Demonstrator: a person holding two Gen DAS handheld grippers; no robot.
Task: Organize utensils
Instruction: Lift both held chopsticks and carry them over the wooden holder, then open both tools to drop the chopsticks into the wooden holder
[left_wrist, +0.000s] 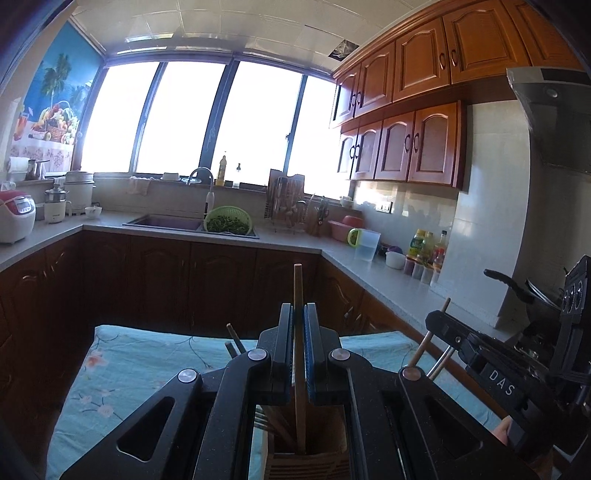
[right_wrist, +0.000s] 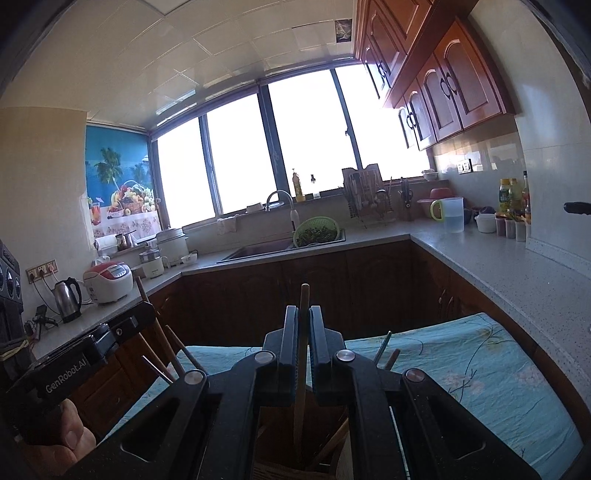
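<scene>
- Two hand-held grippers are in view, one per hand, side by side above the same wooden utensil holder (left_wrist: 306, 461).
- The left gripper (left_wrist: 300, 332) has its jaws pressed together on one wooden chopstick (left_wrist: 298, 295), which stands nearly upright; its lower end reaches down into the holder.
- The right gripper (right_wrist: 303, 332) is likewise clamped on one wooden stick (right_wrist: 303, 302), upright, with its lower part running down into the holder's opening.
- In the left wrist view the right gripper shows at the right edge, with two thin wooden sticks (left_wrist: 436, 343) crossing beside it.
- In the right wrist view the left gripper's body shows at the lower left, held by a hand (right_wrist: 62, 439), with about three stick ends beside it.
- More utensils stand inside the holder; the tines of one fork (left_wrist: 263, 419) are visible, and the rest are too dark to count.
- The holder stands on a table covered with a light blue floral cloth (left_wrist: 122, 380).
- The room is a U-shaped kitchen: pale speckled countertop (right_wrist: 498, 266), dark wooden lower cabinets, reddish upper cabinets (left_wrist: 417, 66).
- A wide window of four bright panes runs behind the sink (left_wrist: 166, 222).
- One green colander (left_wrist: 228, 220) of greens sits at the sink.
- One rice cooker (right_wrist: 109, 282) and one kettle (right_wrist: 68, 299) stand on the left counter.
</scene>
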